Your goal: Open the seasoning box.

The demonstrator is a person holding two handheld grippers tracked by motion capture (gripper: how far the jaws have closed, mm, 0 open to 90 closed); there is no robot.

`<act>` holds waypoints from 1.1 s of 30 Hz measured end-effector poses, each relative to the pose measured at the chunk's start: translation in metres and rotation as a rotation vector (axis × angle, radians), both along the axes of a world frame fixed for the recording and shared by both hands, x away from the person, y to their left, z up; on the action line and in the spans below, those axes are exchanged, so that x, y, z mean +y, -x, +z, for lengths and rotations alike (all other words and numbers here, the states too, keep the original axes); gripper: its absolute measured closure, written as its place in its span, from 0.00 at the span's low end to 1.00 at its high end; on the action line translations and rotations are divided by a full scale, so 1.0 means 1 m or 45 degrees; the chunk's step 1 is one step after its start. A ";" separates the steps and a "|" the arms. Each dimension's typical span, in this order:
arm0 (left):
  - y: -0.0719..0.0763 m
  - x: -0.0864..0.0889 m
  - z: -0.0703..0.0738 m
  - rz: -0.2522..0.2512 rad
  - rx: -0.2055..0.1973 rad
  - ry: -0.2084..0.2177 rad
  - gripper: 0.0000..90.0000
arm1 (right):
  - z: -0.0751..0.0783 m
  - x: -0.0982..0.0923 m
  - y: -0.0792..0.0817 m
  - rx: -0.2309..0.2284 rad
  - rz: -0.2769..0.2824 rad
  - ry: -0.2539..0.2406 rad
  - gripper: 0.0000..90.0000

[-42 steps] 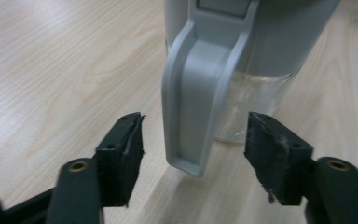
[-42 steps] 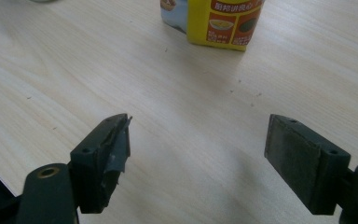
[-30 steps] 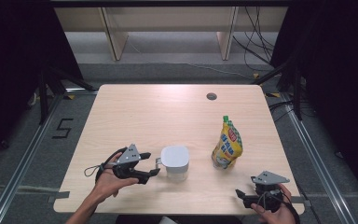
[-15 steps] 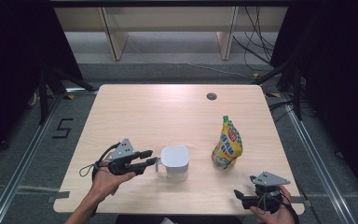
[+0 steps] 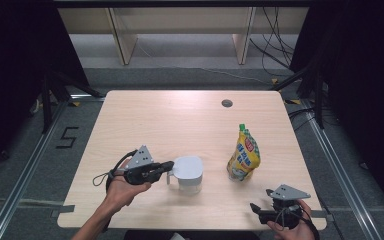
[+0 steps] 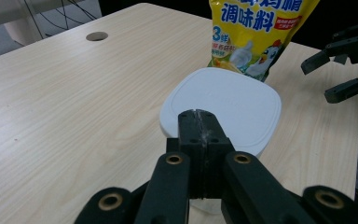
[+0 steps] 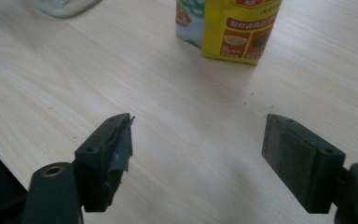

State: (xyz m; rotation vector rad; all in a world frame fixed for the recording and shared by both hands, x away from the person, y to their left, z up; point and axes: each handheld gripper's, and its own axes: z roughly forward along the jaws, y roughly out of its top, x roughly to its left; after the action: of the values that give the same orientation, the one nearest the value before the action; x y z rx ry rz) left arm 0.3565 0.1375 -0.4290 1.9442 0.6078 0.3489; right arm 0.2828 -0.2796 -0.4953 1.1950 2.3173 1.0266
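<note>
A white container with a flat square lid (image 5: 189, 170) (image 6: 223, 107) stands near the table's front, a small handle on its left side. My left gripper (image 5: 169, 165) (image 6: 198, 121) has just closed. Its jaws are now pressed together at the lid's near edge, above the handle, and I cannot tell if anything thin is pinched. A yellow seasoning pouch (image 5: 243, 157) (image 6: 256, 32) (image 7: 233, 28) stands upright to the container's right. My right gripper (image 5: 257, 212) (image 7: 198, 135) rests at the front right corner. Its jaws are wide apart, have just narrowed slightly, and hold nothing.
The light wooden table (image 5: 180, 120) has a round cable hole (image 5: 226, 103) (image 6: 96, 36) near its far edge. The right gripper (image 6: 340, 70) also appears beyond the pouch in the left gripper view. Dark floor and metal rails surround the table.
The left gripper's jaws were open beside the container and have since come together at its left edge. That hand rose a little. The right hand stayed put.
</note>
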 end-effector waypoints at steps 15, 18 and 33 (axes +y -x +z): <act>-0.006 -0.007 -0.002 0.024 -0.003 -0.032 0.99 | 0.014 0.011 0.008 -0.184 0.122 -0.015 0.65; -0.005 -0.007 -0.002 0.041 0.007 -0.021 0.99 | 0.015 0.016 0.009 -0.202 0.151 -0.010 0.70; -0.003 -0.006 -0.005 0.043 -0.002 0.004 0.99 | 0.023 0.047 0.002 -0.260 0.273 -0.071 0.90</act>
State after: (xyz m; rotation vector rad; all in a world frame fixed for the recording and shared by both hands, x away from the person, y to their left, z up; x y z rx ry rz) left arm 0.3599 0.1320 -0.4339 1.9326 0.6401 0.3708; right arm 0.2812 -0.2327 -0.4719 0.8290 2.3023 1.2314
